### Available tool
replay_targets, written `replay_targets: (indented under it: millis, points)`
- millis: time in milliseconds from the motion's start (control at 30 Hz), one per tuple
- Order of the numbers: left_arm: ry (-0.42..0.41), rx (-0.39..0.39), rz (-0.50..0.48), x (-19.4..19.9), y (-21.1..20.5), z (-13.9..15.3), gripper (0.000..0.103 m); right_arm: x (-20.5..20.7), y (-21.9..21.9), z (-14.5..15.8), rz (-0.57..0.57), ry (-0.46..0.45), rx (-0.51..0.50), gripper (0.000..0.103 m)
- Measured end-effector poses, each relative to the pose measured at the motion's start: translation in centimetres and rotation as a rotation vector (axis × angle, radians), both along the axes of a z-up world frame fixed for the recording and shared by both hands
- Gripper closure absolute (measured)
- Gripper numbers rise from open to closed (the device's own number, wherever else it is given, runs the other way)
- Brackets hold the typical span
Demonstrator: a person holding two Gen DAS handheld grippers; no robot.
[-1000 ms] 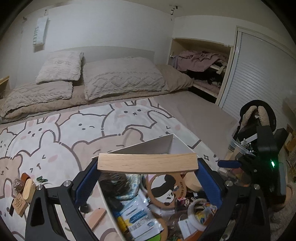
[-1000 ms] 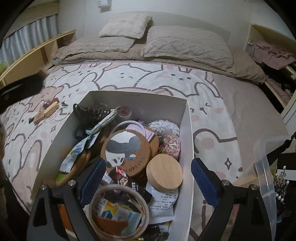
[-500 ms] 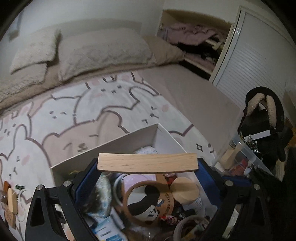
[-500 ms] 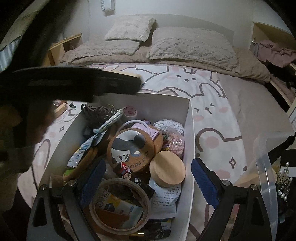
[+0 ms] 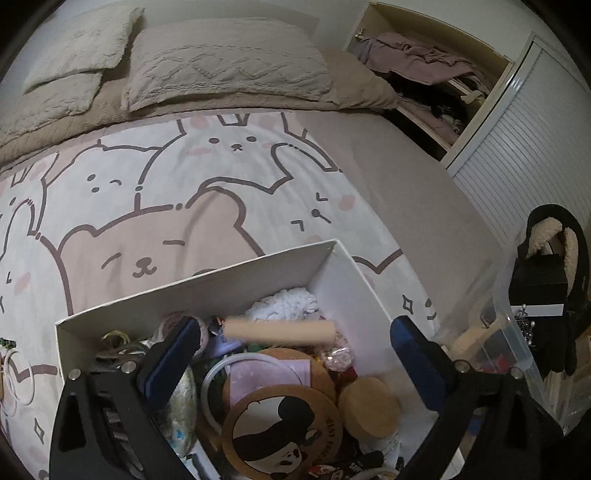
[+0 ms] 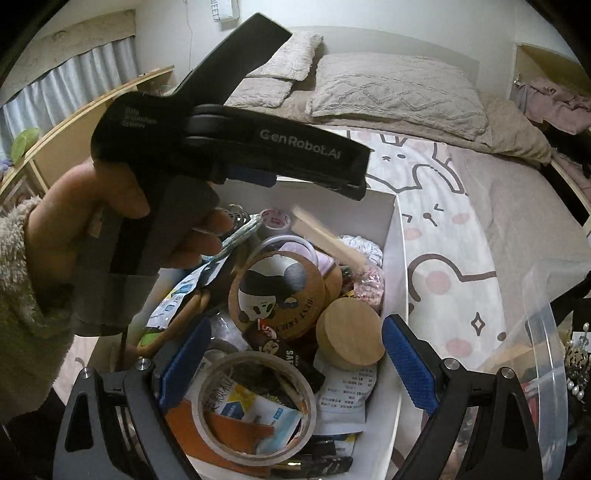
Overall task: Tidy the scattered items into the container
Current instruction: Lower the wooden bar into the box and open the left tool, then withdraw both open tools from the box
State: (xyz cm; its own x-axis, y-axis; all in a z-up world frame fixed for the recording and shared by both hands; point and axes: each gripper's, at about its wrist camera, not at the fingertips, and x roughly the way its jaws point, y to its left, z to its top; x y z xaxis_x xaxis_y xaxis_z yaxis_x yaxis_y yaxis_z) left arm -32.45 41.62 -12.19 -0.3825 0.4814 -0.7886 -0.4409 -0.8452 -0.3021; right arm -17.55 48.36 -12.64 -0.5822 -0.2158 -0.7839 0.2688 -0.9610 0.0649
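blurring pale wooden strip [image 5: 279,331] over box [image 5: 192,291]

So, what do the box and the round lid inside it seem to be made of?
Box: probably white cardboard, matte; its walls are thin, flat and sharply folded. Lid: looks like pale unvarnished wood, with faint grain on the top and a dull surface.

A wide bed [image 5: 388,162] fills the room, spread with a taupe sheet and a pale cover printed with cartoon bears and rabbits [image 5: 155,206]. Beige knitted pillows [image 5: 229,70] lie at its head against a plain white wall [image 6: 369,18]. On one side stand an open wooden cupboard of crumpled clothes [image 5: 428,74] and a white slatted door [image 5: 524,140]; on the other, a light wooden shelf [image 6: 85,118] and pale blue-grey curtains [image 6: 70,77]. The light is dim.
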Motion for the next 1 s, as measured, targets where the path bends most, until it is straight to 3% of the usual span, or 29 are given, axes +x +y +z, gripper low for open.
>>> replay_targets:
  millis: [600,1000]
  points:
    - [0.056,0.003,0.023,2.3,-4.1,2.1,0.0,-0.3,0.3,-0.4,-0.056,0.006,-0.019,0.009]
    - [0.147,-0.006,0.05,5.0,-8.3,5.1,0.0,0.3,-1.0,1.7,-0.088,0.039,-0.009,0.009]
